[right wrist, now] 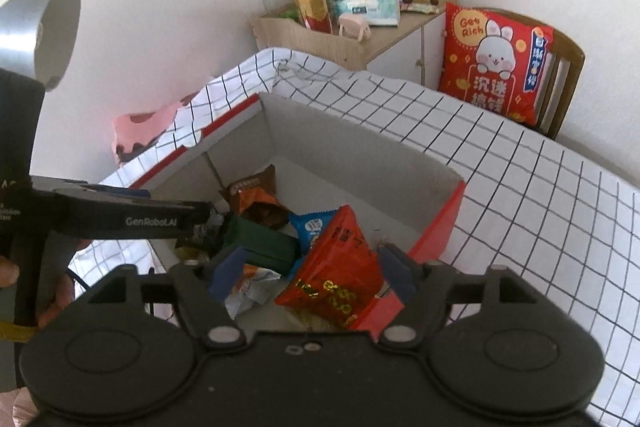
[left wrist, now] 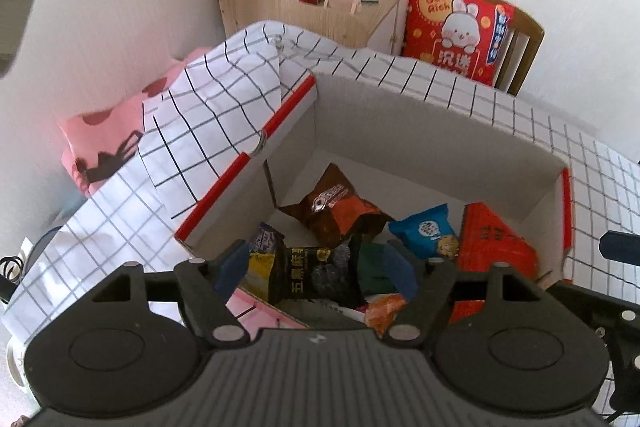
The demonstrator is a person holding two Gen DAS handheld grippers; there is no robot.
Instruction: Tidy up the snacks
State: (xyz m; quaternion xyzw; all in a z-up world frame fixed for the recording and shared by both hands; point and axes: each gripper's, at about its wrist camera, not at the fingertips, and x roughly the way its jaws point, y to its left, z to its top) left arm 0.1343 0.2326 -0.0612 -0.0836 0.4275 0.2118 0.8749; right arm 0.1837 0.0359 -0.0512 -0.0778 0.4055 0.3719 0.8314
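An open cardboard box (left wrist: 420, 123) with red-edged flaps sits on the checked cloth and holds several snack packs. In the left wrist view I see a brown pack (left wrist: 336, 211), a blue pack (left wrist: 428, 231), a red pack (left wrist: 492, 247), a black pack (left wrist: 312, 275) and a dark green pack (left wrist: 374, 267). My left gripper (left wrist: 316, 267) hangs open over the box, empty. In the right wrist view my right gripper (right wrist: 310, 273) is open above the red pack (right wrist: 344, 267), the green pack (right wrist: 260, 245) and a white-orange pack (right wrist: 250, 287). The box wall (right wrist: 360, 143) rises behind them.
The left gripper's body (right wrist: 120, 215) reaches in over the box's left side. A wooden cabinet (right wrist: 320, 39) with a bottle, tissues and a glass jar stands behind. A red rabbit cushion (right wrist: 496, 59) rests on a chair. A pink bag (left wrist: 104, 139) lies at left.
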